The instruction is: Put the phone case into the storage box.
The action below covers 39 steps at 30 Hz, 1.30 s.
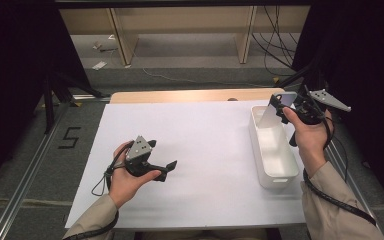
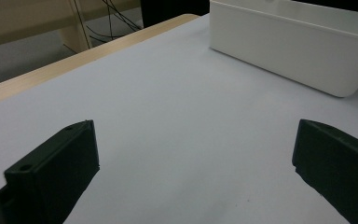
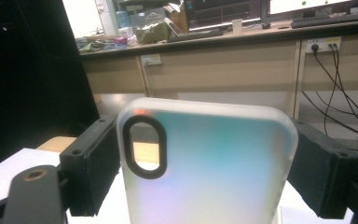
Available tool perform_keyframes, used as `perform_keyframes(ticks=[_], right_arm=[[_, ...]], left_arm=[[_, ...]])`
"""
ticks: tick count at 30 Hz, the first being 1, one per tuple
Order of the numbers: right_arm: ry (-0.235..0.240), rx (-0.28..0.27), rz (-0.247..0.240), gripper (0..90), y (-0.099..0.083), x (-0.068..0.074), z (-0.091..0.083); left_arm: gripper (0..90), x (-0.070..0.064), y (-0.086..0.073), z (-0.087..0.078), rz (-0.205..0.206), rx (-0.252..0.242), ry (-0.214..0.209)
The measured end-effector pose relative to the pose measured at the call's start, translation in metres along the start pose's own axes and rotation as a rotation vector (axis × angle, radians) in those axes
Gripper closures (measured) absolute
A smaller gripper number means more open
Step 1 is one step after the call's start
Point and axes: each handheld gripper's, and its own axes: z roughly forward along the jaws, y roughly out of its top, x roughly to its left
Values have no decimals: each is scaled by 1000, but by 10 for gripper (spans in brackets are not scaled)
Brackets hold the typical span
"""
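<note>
The phone case point(image 3: 207, 168) is sitting clamped in my right gripper point(image 1: 286, 107), above the white bin point(image 1: 272, 150); my left gripper point(image 1: 167, 167) is hovering agape at eight o'clock.

place: a lab or workshop
backdrop: black curtains point(image 1: 10, 75) around the worktop point(image 1: 190, 150)
background: cluttered bench point(image 3: 223, 35), monitor point(image 3: 307, 4), wall sockets point(image 3: 324, 44), loose cables point(image 1: 275, 45)
</note>
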Motion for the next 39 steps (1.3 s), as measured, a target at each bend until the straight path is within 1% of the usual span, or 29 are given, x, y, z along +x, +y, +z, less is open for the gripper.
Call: perform_keyframes(ticks=[21,29,39], right_arm=[[-5,9,-3,186,-3,-2,2],[-9,11,-11,185,-3,-3,3],[-13,11,-8,185,-3,-5,4]], left_arm=[[0,0,0,0,2,-2,1],[0,0,0,0,2,-1,0],[0,1,0,0,4,-2,0]])
